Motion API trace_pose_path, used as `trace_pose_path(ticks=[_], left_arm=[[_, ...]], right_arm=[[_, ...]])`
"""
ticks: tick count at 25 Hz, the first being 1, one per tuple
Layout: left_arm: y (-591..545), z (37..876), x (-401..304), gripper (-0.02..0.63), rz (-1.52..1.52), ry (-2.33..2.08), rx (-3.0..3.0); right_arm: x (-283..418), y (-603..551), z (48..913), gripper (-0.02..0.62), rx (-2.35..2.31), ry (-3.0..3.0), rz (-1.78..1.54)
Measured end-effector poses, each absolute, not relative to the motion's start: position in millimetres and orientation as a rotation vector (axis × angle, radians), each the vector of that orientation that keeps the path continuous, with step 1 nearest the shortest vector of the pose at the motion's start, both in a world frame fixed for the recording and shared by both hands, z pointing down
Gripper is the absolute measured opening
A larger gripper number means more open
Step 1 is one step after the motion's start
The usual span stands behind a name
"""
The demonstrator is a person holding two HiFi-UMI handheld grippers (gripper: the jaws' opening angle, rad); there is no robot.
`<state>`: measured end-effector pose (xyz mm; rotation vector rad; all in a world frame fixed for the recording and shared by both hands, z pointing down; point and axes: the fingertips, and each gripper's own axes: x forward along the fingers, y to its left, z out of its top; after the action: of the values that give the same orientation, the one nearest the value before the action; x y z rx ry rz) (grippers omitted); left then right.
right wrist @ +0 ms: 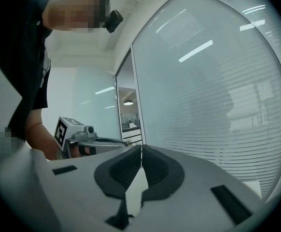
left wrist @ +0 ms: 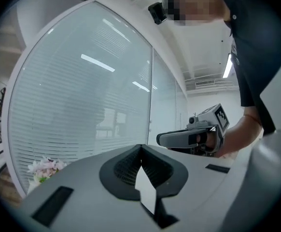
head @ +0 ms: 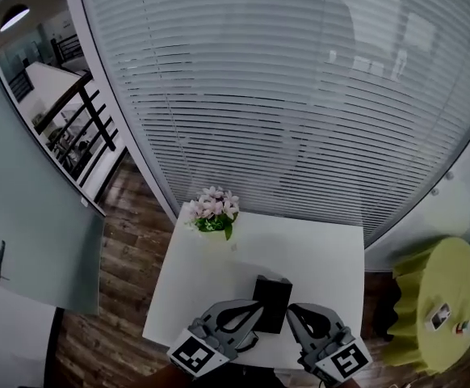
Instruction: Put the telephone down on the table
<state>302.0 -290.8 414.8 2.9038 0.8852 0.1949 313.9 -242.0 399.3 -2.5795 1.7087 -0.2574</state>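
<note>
The telephone (head: 272, 300), a black oblong block, lies on the white table (head: 211, 289) near its front edge. My left gripper (head: 253, 308) is just to its left in the head view, and my right gripper (head: 294, 311) is just to its right. Both point level at the blinds. In the left gripper view the left gripper (left wrist: 140, 149) has its jaws pressed together with nothing between them. The right gripper (right wrist: 141, 149) looks the same in its own view. Each gripper view also shows the other gripper (left wrist: 193, 137) (right wrist: 89, 142) in a hand. The telephone is out of both gripper views.
A pot of pink flowers (head: 213, 211) stands at the table's far left corner. A glass wall with blinds (head: 300, 95) rises right behind the table. At the right is a round green table (head: 449, 293) with small items. A glass door (head: 25, 217) and a wooden floor lie to the left.
</note>
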Motion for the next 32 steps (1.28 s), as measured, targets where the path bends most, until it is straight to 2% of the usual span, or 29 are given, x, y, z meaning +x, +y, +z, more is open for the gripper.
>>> trace_pose_path(ticks=[10,32], left_arm=[[-268.1,371.9,290.0,0.009,0.112,0.95,2.897],[-249.7,367.3,279.9,0.009,0.1,0.969,2.883]], right_arm=[[296.2,-233.3,367.2,0.023,-2.609,1.724,-0.151],[283.6,-222.8,359.8,0.023,-2.6,1.725,-0.135]])
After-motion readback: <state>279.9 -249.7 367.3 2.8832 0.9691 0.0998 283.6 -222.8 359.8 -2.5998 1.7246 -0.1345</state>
